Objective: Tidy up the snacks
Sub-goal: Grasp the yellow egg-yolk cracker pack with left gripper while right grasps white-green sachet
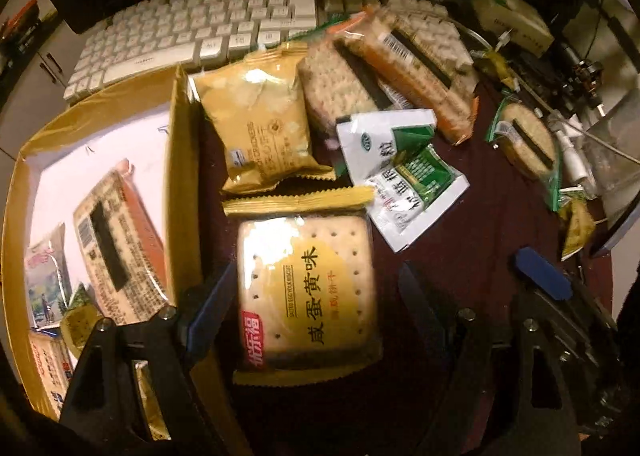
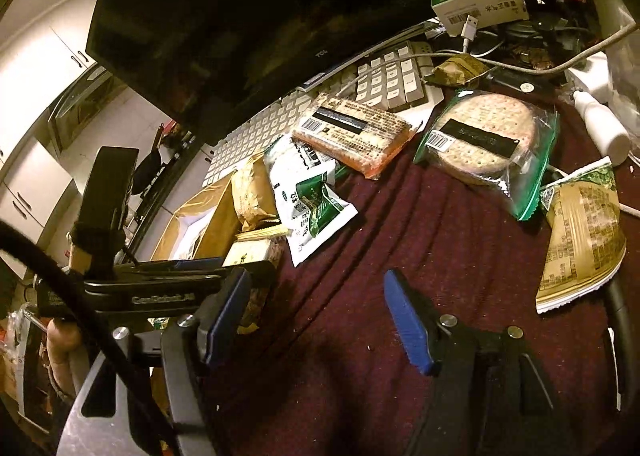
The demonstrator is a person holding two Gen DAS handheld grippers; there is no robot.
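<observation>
While the salted egg yolk biscuit pack (image 1: 306,292) is lying flat on the maroon cloth of the bench (image 2: 460,256), low and centre in the left wrist view, the left tool (image 1: 316,296) is standing wide open around it, one blue finger beside the pack's left edge and the other off its right edge, gripping nothing as yet. The pack is sitting just right of the cardboard box (image 1: 182,184), whose wall is filling the left of that frame and which is already holding several wrapped snacks. Its long axis is running from the bottom of the frame toward the top, crimped yellow ends at each extreme, printed face up, with its far seam nearly touching the yellow cracker packet (image 1: 260,124) beyond. Judging from this, closing squarely across the short width, at mid-length, is looking the soundest way to lift it level; pinching a crimped end would likely be letting it droop, and the crackers inside are likely to be crushing easily under a hard squeeze. The left finger is also crowding the box wall, so clearance there is mattering. In the right wrist view the right tool (image 2: 316,320) is hovering open and empty over bare cloth at lower centre, with the round cracker bag (image 2: 488,136) well apart at upper right.
</observation>
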